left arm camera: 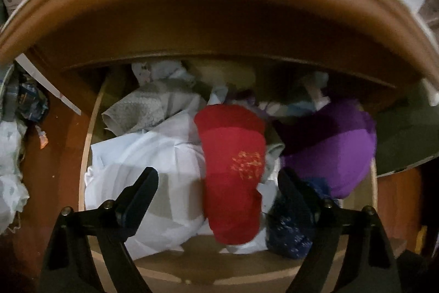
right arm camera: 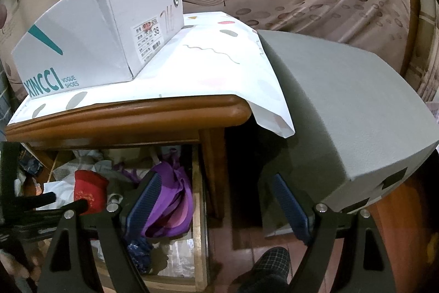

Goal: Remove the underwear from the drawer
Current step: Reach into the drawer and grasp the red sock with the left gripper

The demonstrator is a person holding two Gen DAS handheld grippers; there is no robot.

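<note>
Black plastic fingers of the left gripper (left arm camera: 218,180) stand spread wide apart at the bottom of the left wrist view, holding nothing, poised over the open wooden drawer (left arm camera: 87,133). Between those fingers, just ahead of their tips, lies a folded red cloth piece of underwear with a small gold pattern (left arm camera: 233,169). Beside the left finger is a heap of crumpled white fabric (left arm camera: 142,155); beyond it, farther from the tips, sits a grey knitted cloth (left arm camera: 137,109). By the right finger lies a dark blue patterned garment (left arm camera: 290,235), and past that finger's outer side a purple satin garment (left arm camera: 329,144). Whether the fingers touch any cloth cannot be told.

From the right wrist, the right gripper (right arm camera: 216,202) has its blue-padded fingers (right arm camera: 290,208) likewise parted and empty. Its left finger overlaps the drawer's right end, in front of the purple garment; its right finger is outside the drawer, before a grey cabinet (right arm camera: 343,106). Well above the fingertips, a white cardboard shoe box with teal lettering (right arm camera: 90,45) rests on a white spotted paper sheet (right arm camera: 219,67) covering the brown wooden nightstand top (right arm camera: 137,114).
</note>
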